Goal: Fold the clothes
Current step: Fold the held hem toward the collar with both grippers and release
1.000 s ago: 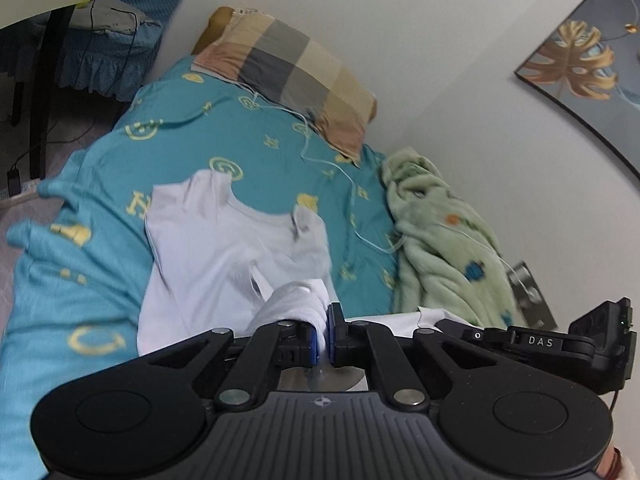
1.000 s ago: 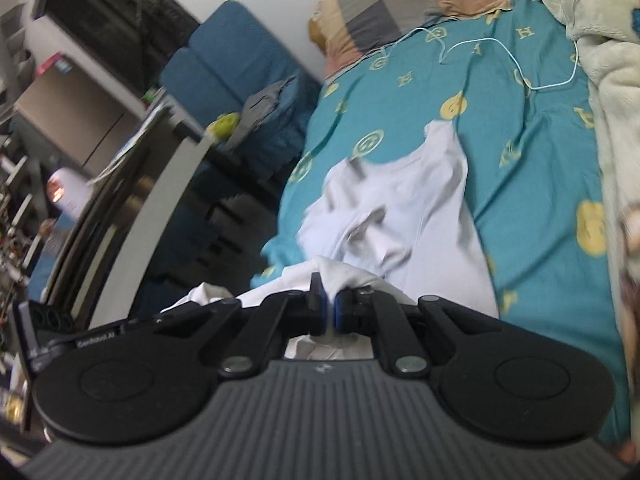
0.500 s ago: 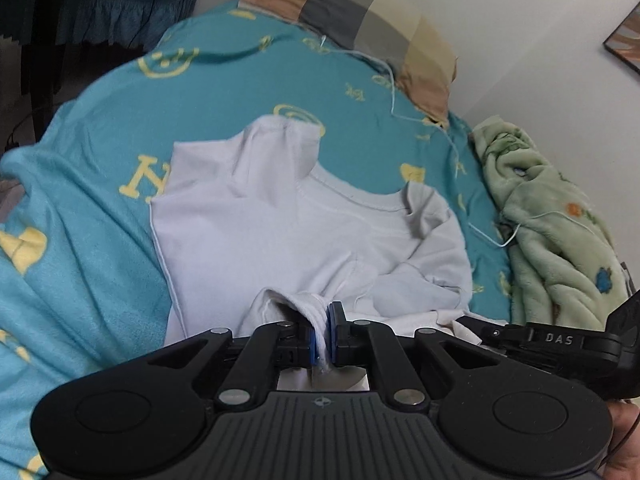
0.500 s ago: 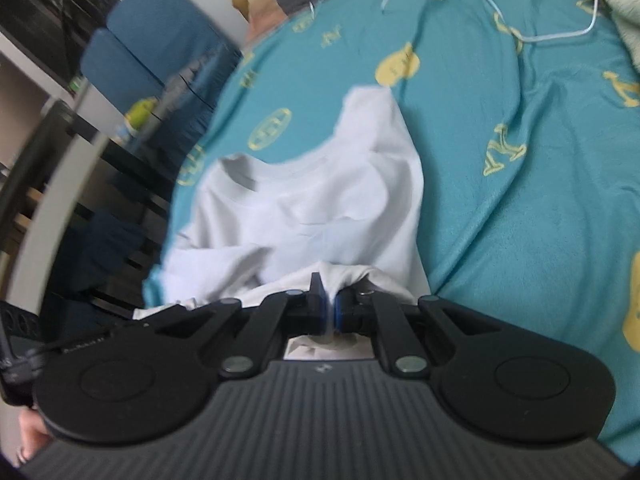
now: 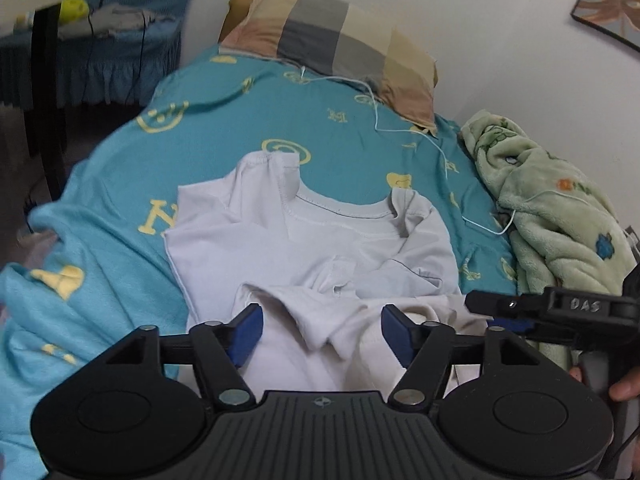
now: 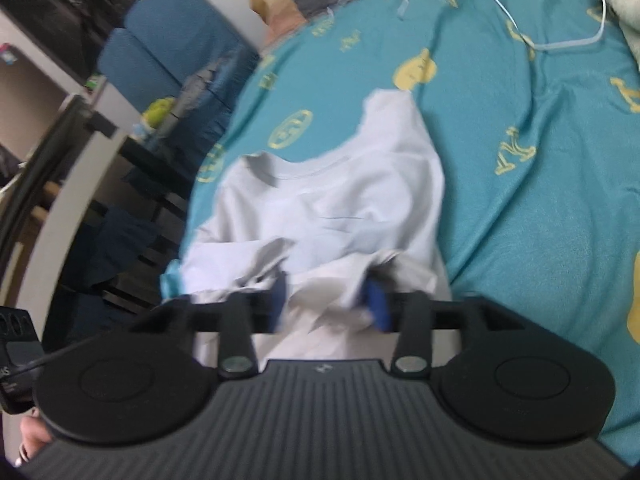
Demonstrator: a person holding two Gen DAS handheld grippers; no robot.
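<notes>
Covering most of both views: bed (image 5: 120, 184), under a teal sheet printed with yellow letters and smiley marks, its cloth rumpled into soft ridges.
Blanket: pale green fleece blanket (image 5: 552, 216), bunched against the wall, thick and fuzzy.
Pillow: checked pillow (image 5: 336, 36) at the head of the bed, grey, beige and peach squares.
Task's thing: white T-shirt (image 5: 280, 248), lying on the sheet with the neckline toward the pillow; one sleeve is turned in over the chest and the near hem is heaped in loose folds just ahead of both tools.
Handling: thin, light, limp knit (it will sag and slide on itself); I judge it best pinched at a hem corner or shoulder seam, through both layers, not mid-panel.
Cable: thin white cord (image 5: 404, 128) trailing from the pillow toward the blanket, clear of the shirt.
Left claw (image 5: 322, 334): blue pads wide apart, holding nothing, the bunched hem between and below them.
Right claw (image 6: 328, 300): pads parted around a hump of hem; the blur hides whether cloth touches them, though they seem not to pinch it.
</notes>
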